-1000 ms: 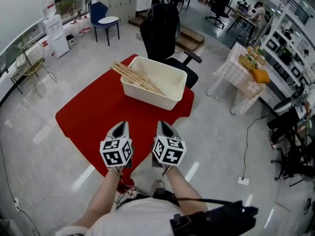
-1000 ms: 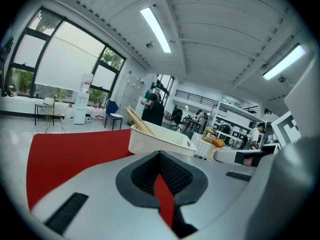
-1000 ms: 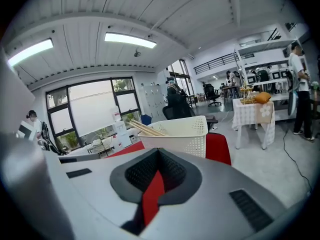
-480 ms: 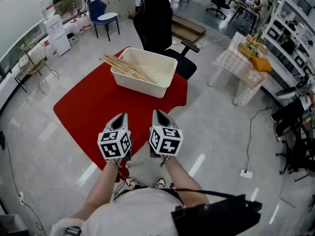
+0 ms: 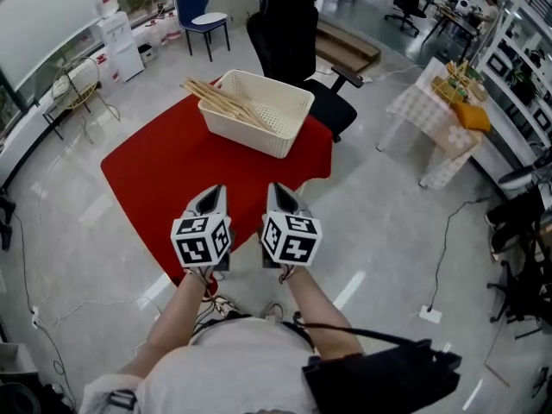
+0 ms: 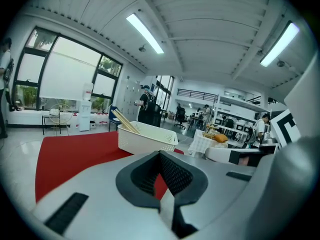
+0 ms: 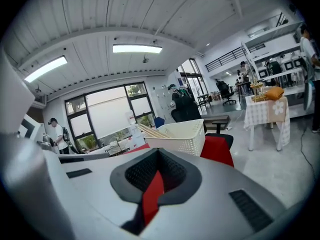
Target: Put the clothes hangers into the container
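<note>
We hold the left tongs [image 5: 210, 202] and the right tongs [image 5: 281, 198] clenched on nothing, short of the red table [image 5: 172, 179], likely because the wooden hangers [image 5: 220, 102] already lie in the white container [image 5: 285, 136], ends over its rim.

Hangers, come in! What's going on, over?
Left gripper and right gripper: jaws shut, empty. Hangers in white basket, ends over its rim. Nothing between grippers and basket.

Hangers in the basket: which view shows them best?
The head view. It looks down into the basket, so the hangers show as a whole bundle lying over its left rim. Both gripper views see the basket side-on from low down, so only the ends of the hangers poke above the rim, small.
</note>
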{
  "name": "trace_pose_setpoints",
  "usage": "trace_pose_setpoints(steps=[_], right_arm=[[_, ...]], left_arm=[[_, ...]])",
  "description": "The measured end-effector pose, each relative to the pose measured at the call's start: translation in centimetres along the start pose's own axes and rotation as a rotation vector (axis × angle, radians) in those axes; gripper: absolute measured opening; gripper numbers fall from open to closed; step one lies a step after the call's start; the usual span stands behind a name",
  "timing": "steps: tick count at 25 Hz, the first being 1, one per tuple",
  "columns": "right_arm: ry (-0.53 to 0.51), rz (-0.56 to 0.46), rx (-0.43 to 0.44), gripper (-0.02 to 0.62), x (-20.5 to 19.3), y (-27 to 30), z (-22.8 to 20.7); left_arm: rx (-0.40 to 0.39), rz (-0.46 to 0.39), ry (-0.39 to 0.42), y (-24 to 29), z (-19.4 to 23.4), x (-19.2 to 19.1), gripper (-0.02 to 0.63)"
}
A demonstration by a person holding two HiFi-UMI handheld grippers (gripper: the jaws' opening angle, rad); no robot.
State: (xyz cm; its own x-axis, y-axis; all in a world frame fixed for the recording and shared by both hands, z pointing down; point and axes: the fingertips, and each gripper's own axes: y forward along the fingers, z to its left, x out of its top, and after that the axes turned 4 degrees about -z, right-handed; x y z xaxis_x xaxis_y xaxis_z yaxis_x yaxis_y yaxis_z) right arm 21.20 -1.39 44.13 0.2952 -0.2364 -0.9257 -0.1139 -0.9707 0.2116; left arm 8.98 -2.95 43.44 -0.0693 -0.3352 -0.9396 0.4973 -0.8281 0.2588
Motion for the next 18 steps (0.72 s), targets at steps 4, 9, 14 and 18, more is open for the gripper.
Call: trace_pose_setpoints(steps=[4,9,14,18], right_arm=[[-0.032,0.005,0.048,0.015,-0.1,-0.5,0.6],[-0.046,0.024,0.061,0.015,-0.7,-0.2,1.3],[-0.054,0.038,0.068,0.015,-0.8,0.2,1.5],[-0.054,0.045,0.068,0.015,-1.2,0.5,1.7]], left_arm=[[0.027,-0.008,0.006,-0.7,-0.3,-0.1,0.003],[0.039,-0.014,-0.004,-1.3,0.2,-0.3,0.003],[0.045,-0.017,-0.012,-1.3,0.3,-0.2,0.003],[0.045,-0.020,-0.016,-1.3,0.7,-0.3,0.003]])
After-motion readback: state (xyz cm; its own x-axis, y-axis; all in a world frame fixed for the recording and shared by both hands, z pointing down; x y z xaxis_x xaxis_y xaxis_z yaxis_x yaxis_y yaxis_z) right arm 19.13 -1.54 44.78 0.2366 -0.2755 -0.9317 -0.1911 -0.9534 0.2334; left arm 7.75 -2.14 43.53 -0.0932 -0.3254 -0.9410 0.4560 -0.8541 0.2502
